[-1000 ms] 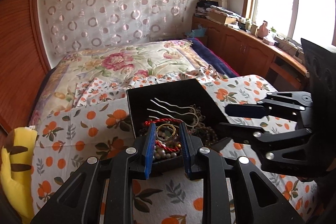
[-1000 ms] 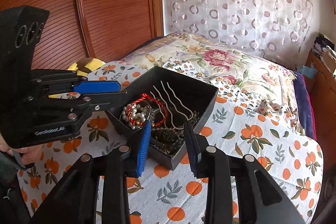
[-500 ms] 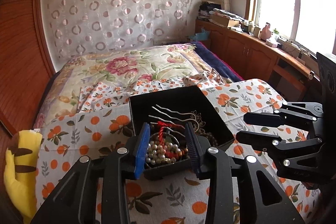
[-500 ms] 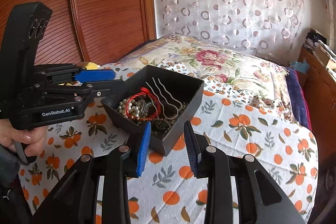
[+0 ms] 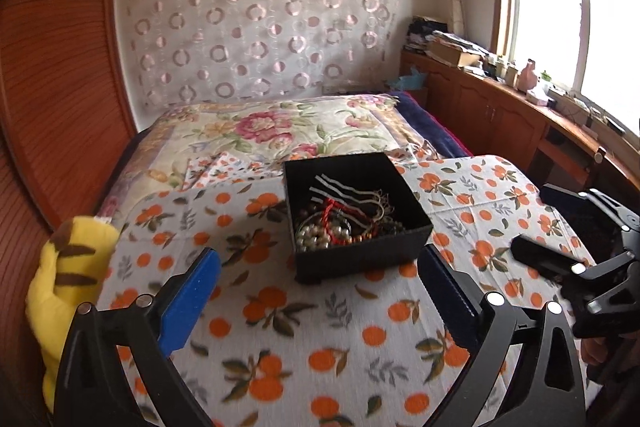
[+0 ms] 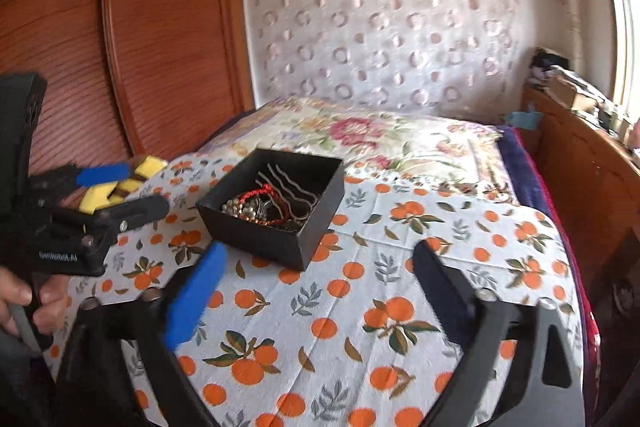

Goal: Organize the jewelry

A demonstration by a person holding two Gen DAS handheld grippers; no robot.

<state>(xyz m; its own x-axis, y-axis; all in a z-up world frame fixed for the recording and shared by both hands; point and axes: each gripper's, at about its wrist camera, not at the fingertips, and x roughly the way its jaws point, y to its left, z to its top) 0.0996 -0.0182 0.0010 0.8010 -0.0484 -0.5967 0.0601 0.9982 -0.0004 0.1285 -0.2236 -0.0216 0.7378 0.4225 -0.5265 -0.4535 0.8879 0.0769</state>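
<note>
Your left gripper [image 5: 316,279] and right gripper [image 6: 320,267] just spread wide, nothing between them, square black box of tangled jewelry [image 5: 354,211] just ahead on the orange-print cloth surface [image 5: 320,339], untouched

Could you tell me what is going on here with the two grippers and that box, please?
A person is sorting jewelry with a handheld gripper in each hand. The black box of jewelry, with pearl beads, a red cord bracelet and wavy hairpins, sits on the orange-print cloth over the bed. The left gripper and the right gripper have both just opened wide, holding nothing, short of the box.
</note>
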